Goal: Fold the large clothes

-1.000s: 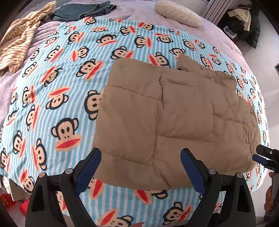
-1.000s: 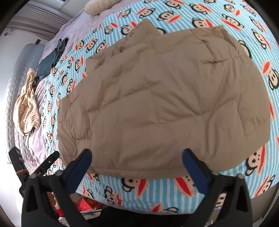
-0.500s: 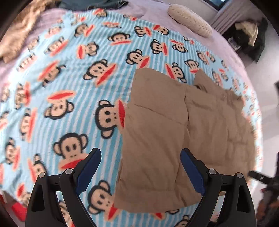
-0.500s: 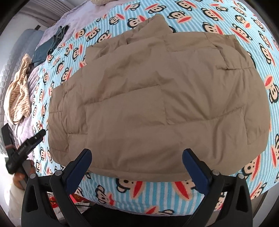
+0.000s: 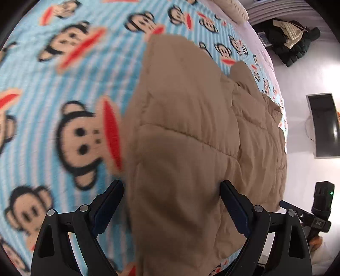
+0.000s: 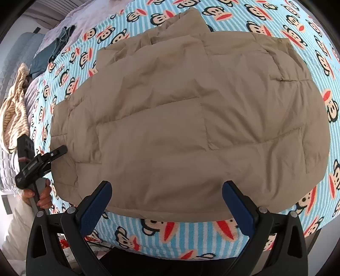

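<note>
A tan quilted puffer jacket lies flat on a blue striped monkey-print blanket on a bed. It also shows in the left wrist view. My left gripper is open, low over the jacket's left edge; its fingers straddle the fabric without closing. The left gripper also shows in the right wrist view at the jacket's left side. My right gripper is open and empty, above the jacket's near hem. The right gripper shows in the left wrist view at the far right.
A striped beige garment and dark blue jeans lie at the bed's far left. A cream pillow sits at the head. Dark clothes are piled on the floor and a dark screen stands beside the bed.
My left gripper has dropped close to the jacket's left edge and swung right, so the jacket fills its view. My right gripper has moved in slightly towards the near hem.
</note>
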`<action>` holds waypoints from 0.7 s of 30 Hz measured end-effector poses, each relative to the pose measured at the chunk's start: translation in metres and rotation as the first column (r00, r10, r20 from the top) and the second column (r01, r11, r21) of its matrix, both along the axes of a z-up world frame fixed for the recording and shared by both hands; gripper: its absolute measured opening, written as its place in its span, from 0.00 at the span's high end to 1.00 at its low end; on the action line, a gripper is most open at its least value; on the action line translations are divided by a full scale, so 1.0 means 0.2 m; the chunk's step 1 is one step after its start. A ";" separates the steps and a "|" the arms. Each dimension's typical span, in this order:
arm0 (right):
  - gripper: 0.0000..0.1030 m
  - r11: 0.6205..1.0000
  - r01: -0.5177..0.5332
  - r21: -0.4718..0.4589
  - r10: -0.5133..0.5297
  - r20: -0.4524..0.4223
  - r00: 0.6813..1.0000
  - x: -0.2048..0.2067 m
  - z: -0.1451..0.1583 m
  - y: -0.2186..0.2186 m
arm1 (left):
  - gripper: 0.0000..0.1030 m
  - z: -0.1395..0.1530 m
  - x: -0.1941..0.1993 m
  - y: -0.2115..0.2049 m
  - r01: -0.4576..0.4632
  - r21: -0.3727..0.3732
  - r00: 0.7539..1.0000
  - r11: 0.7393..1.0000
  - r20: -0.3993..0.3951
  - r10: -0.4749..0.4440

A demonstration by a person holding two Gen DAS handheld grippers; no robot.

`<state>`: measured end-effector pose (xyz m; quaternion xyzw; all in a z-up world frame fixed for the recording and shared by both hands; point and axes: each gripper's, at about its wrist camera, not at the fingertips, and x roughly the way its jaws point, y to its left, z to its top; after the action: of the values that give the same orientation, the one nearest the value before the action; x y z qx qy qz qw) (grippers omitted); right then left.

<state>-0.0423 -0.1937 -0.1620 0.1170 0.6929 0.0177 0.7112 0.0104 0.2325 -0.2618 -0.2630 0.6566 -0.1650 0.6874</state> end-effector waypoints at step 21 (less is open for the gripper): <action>0.79 0.999 0.053 0.010 -0.054 0.158 0.986 0.16 0.03 -0.03 | 0.79 0.20 0.09 -0.27 0.074 -0.066 0.995 0.995 0.066 -0.070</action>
<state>-0.0100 -0.1991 -0.1559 0.1361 0.6310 0.0099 0.7637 0.0285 0.1790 -0.2215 -0.2572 0.6374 -0.2204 0.6921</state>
